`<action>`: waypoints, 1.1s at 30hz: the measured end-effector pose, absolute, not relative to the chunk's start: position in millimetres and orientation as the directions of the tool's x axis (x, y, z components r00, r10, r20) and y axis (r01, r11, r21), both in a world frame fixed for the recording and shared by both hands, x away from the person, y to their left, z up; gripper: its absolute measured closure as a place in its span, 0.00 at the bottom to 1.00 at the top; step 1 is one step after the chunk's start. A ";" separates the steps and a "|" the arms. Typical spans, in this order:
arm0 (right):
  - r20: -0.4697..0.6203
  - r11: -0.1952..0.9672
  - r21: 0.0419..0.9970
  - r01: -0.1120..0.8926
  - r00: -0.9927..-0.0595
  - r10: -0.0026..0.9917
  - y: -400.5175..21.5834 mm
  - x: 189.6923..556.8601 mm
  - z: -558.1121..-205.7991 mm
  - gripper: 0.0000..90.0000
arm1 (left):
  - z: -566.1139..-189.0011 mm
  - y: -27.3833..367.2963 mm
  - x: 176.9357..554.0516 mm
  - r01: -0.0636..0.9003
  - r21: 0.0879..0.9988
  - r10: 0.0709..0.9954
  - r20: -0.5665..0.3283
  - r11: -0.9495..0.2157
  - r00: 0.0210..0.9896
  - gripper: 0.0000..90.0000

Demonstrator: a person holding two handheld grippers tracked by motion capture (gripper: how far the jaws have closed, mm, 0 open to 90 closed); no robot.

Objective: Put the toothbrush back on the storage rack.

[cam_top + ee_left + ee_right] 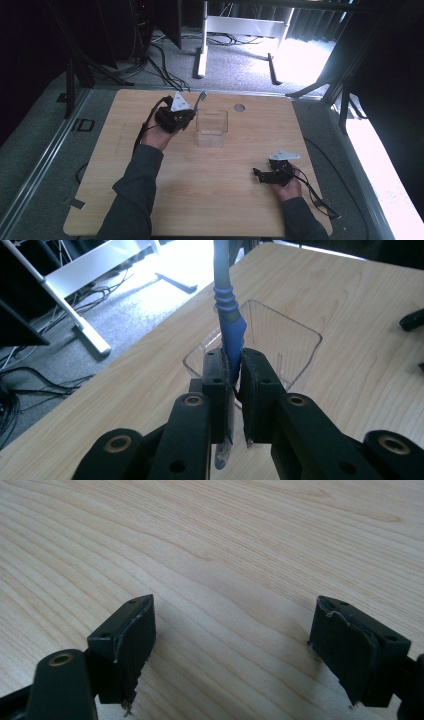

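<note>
Both forearms enter from the bottom edge of the high view, each hand carrying a two-jaw gripper over a light wooden table (200,195). Left gripper (233,385): its jaws are closed tight on the blue handle of a toothbrush (229,325), with no gap visible on either side of the handle. The handle runs upright between the jaws, grey above the blue grip section, and its lower tip shows below them. In the high view the toothbrush head (202,95) projects up and to the right of the left gripper (189,119), which is held just beside the left wall of a clear plastic container (212,128). The container stands upright near the middle of the table's far half, open side up. Right gripper (230,650): its jaws stand wide apart with bare wood grain between them. In the high view it (259,174) sits low over the table near the right edge, well apart from the container.
</note>
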State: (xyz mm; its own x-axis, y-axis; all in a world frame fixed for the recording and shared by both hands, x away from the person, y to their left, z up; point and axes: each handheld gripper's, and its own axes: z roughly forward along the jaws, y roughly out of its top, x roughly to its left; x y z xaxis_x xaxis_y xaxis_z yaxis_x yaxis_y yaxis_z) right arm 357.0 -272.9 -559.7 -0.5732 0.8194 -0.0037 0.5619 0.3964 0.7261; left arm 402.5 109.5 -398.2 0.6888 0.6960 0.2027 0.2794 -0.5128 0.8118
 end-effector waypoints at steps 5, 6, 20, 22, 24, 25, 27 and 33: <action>-0.005 0.397 0.727 0.561 -0.574 0.819 -273.0 357.1 -559.7 0.20 | -398.3 107.1 403.5 0.279 0.817 0.700 0.199 -0.506 0.686 0.91; -0.004 0.396 0.726 0.562 -0.573 0.819 -272.9 357.0 -559.7 0.20 | -398.2 106.4 403.7 0.279 0.818 0.702 0.198 -0.503 0.685 0.91; -0.004 0.397 0.726 0.562 -0.573 0.819 -273.0 357.0 -559.7 0.20 | -387.3 93.9 405.8 0.251 0.832 0.698 0.207 -0.494 0.686 0.91; -0.004 0.396 0.726 0.561 -0.573 0.819 -272.9 357.0 -559.7 0.20 | -386.9 91.7 406.0 0.250 0.837 0.701 0.204 -0.487 0.684 0.91; -0.004 0.396 0.726 0.562 -0.573 0.819 -272.9 357.0 -559.7 0.20 | -386.9 89.9 406.3 0.247 0.838 0.700 0.204 -0.486 0.685 0.91; -0.004 0.396 0.726 0.562 -0.573 0.819 -272.9 357.0 -559.7 0.20 | -387.2 89.0 406.4 0.247 0.839 0.700 0.204 -0.486 0.684 0.91; -0.003 0.396 0.726 0.562 -0.573 0.820 -272.9 357.0 -559.7 0.20 | -387.6 87.4 406.7 0.243 0.841 0.700 0.205 -0.484 0.684 0.91; -0.004 0.396 0.726 0.562 -0.573 0.819 -272.9 357.0 -559.7 0.20 | -386.2 82.6 408.1 0.236 0.848 0.702 0.203 -0.475 0.683 0.91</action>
